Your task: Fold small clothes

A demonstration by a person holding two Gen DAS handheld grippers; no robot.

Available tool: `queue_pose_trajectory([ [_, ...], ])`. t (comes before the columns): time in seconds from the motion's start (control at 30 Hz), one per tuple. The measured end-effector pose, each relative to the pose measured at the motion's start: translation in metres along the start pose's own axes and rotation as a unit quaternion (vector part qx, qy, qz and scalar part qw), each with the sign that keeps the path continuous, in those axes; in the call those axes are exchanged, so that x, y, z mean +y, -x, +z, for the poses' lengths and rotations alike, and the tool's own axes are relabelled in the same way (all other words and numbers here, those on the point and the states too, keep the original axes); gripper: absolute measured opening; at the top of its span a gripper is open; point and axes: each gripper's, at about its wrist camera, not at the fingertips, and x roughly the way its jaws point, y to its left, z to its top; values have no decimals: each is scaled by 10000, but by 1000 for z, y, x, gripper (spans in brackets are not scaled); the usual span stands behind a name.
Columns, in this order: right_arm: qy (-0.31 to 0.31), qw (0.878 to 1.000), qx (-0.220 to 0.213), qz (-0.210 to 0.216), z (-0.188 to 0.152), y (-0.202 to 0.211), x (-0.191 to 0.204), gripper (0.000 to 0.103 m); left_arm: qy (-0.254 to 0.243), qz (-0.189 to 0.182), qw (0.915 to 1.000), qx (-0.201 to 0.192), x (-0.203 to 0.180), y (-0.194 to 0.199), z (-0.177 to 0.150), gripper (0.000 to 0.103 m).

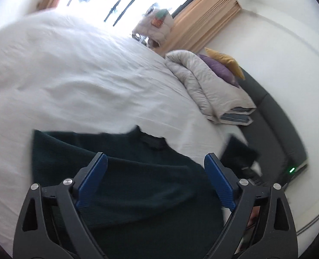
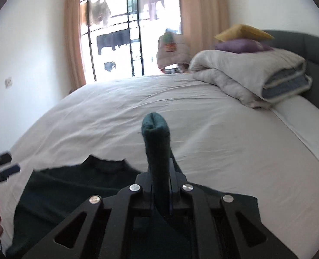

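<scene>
Meanwhile, a sweater (image 2: 77,185) sleeve (image 2: 157,142) is gripped by the right tool (image 2: 160,172), angled downward over the bed (image 2: 181,108); the left tool (image 1: 155,172) is held open above it.

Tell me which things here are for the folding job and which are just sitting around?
For the job:
- dark green sweater, spread on the bed
- its sleeve cuff, pinched in the right gripper
- left gripper, open above the sweater

Just lying about:
- folded duvet
- purple cushion
- yellow cushion
- white sheet
</scene>
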Motion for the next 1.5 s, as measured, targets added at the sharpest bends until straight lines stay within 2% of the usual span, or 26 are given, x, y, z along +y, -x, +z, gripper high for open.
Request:
queue_pose_trajectory([
  [0.07, 618, 9981, 46, 57, -11, -11, 49, 10, 229, -251, 9989, 313, -1, -11, 5, 92],
  [0.17, 1160, 9932, 7, 76, -31, -16, 94, 10, 600, -618, 9927, 839, 0, -32, 7, 92],
  [0.43, 1798, 9837, -22, 10, -61, -20, 127, 10, 871, -799, 9779, 1726, -7, -98, 1, 92],
  [0.5, 2012, 9795, -77, -66, -65, -18, 133, 10, 918, -706, 9748, 1907, -5, -116, -2, 92],
  [0.63, 2368, 9712, -165, -184, -73, -12, 145, 10, 1049, -682, 9688, 2138, 2, -141, -8, 92],
  [0.7, 2591, 9652, -226, -255, -79, -10, 153, 10, 1085, -847, 9669, 2148, 4, -149, -10, 90],
  [0.73, 2691, 9624, -238, -280, -81, -10, 157, 10, 1068, -904, 9660, 2173, 3, -150, -12, 83],
  [0.77, 2768, 9602, -248, -299, -83, -10, 160, 10, 1050, -951, 9644, 2232, 2, -154, -13, 69],
  [0.8, 2827, 9584, -260, -310, -86, -10, 163, 10, 1033, -988, 9618, 2333, 1, -159, -15, 59],
  [0.83, 2874, 9570, -263, -307, -88, -10, 166, 10, 1001, -989, 9605, 2400, -1, -164, -17, 42],
  [0.87, 2902, 9562, -252, -297, -90, -10, 169, 10, 953, -952, 9607, 2428, -3, -165, -18, 32],
  [0.9, 2925, 9555, -243, -283, -91, -9, 171, 10, 913, -919, 9618, 2411, -4, -165, -19, 32],
  [0.93, 2950, 9548, -238, -273, -93, -9, 173, 12, 915, -919, 9623, 2390, -5, -165, -19, 25],
  [0.97, 2993, 9537, -208, -220, -95, -7, 175, 16, 936, -902, 9630, 2361, -5, -164, -18, 19],
  [1.03, 2995, 9540, -109, -87, -99, -1, 177, 47, 965, -864, 9657, 2250, -5, -156, -16, 14],
  [1.1, 2552, 9665, -106, 234, -98, 14, 163, 61, 947, -839, 9691, 2118, -6, -144, -10, 13],
  [1.13, 1935, 9801, -25, 449, -95, 24, 145, 63, 892, -816, 9718, 2023, -7, -139, -6, 13],
  [1.17, 1406, 9881, 87, 613, -93, 28, 128, 63, 856, -809, 9741, 1928, -8, -131, -1, 11],
  [1.2, 664, 9942, 256, 804, -92, 31, 102, 65, 826, -794, 9764, 1829, -9, -122, 4, 9],
  [1.23, 72, 9950, 374, 918, -93, 32, 80, 67, 807, -784, 9783, 1742, -11, -115, 8, 8],
  [1.3, -1173, 9864, 593, 987, -104, 33, 30, 67, 733, -775, 9820, 1558, -16, -102, 18, 8],
  [1.4, -2680, 9529, 887, 1107, -128, 26, -29, 67, 647, -735, 9842, 1472, -16, -89, 21, 8],
  [1.43, -3072, 9392, 1011, 1154, -136, 24, -41, 67, 505, -608, 9863, 1447, -16, -83, 20, 8],
  [1.47, -3157, 9357, 1016, 1205, -139, 26, -41, 67, 223, -330, 9892, 1413, -17, -80, 16, 8],
  [1.5, -3007, 9416, 952, 1180, -136, 30, -36, 67, 52, -147, 9900, 1405, -14, -71, 13, 8],
])
